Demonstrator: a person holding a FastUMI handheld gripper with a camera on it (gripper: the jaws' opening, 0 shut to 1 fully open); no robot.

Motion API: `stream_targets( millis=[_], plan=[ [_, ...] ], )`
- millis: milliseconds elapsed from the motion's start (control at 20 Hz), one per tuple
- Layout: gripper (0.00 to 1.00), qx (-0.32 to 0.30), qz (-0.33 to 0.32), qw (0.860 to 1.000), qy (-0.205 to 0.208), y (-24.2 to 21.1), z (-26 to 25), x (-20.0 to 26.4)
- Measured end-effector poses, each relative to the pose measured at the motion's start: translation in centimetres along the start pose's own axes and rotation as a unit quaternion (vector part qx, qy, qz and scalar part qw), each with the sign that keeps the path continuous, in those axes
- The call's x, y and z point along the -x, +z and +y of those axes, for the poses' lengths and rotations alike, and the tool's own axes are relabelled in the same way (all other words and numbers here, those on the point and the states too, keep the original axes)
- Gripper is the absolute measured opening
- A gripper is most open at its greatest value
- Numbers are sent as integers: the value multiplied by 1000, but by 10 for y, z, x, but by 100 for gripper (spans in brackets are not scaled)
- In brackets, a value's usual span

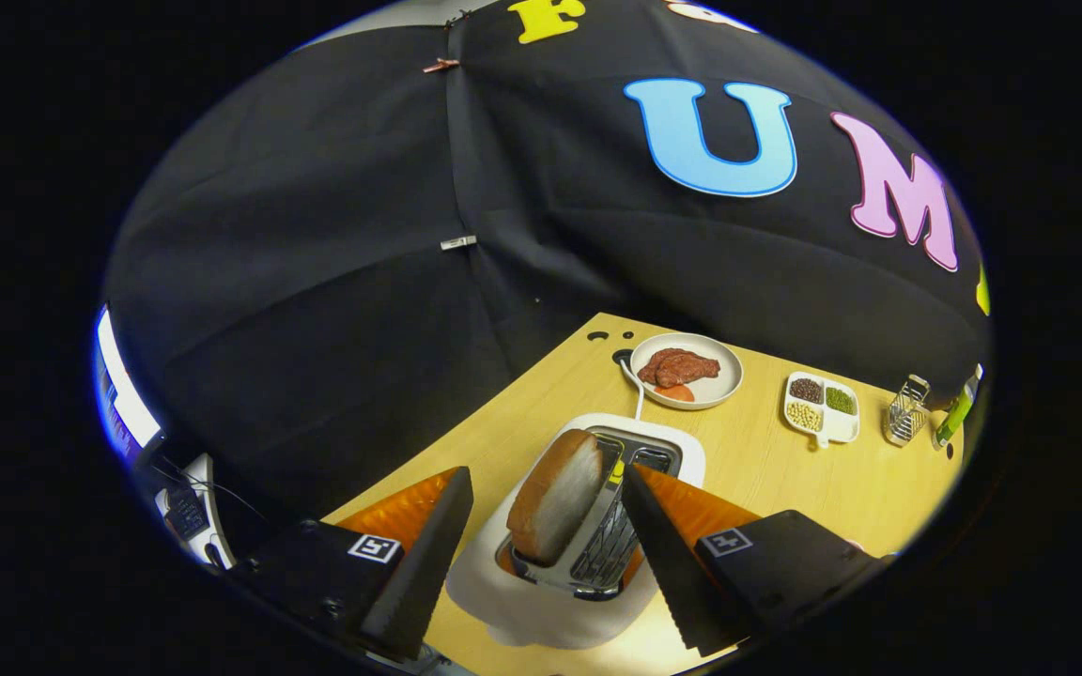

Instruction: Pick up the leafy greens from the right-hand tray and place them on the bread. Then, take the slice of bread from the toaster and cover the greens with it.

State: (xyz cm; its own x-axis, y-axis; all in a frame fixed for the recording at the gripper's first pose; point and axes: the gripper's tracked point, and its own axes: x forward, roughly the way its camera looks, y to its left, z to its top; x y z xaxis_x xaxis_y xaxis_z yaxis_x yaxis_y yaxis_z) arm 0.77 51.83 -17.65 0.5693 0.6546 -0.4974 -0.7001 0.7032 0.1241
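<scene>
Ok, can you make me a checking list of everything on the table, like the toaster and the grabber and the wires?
Surface: light wooden table, with holes near its far edge.
Job's things: a slice of bread stands tilted in one slot of the white toaster; the other slot looks empty.
Clutter: a round plate holding reddish-brown meat; a divided dish with beans or seeds in three compartments; a small wire rack; a green-handled tool at the table edge.
Grippers: the gripper is open, one finger on each side of the toaster, touching nothing.
Cables: a white cord runs from the toaster to a table hole.
Surroundings: black cloth wall.
</scene>
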Motion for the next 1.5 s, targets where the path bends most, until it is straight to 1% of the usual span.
stream_targets(
  millis=[200, 300, 550, 600, 650, 700, 950, 1050, 1250, 1400, 1500],
  plan=[
    [99, 7, 22, 1000, -17, -13, -5, -25],
    [93, 1, 25, 999, -22, -16, -8, -29],
    [39, -9, 33, 999, -26, -18, -7, -31],
    [36, -9, 36, 998, -44, -19, -15, -30],
    [28, -20, 37, 998, -51, -21, -19, -28],
    [19, -34, 40, 998, -46, -22, -16, -28],
    [14, -53, 44, 997, -25, -15, -15, -22],
    [12, -58, 31, 998, -19, -5, -17, -15],
    [11, -68, -2, 998, -16, 25, -24, 11],
    [11, -91, -27, 995, -16, 48, -39, 35],
    [11, -98, -43, 994, -24, 59, -59, 49]
  ],
)
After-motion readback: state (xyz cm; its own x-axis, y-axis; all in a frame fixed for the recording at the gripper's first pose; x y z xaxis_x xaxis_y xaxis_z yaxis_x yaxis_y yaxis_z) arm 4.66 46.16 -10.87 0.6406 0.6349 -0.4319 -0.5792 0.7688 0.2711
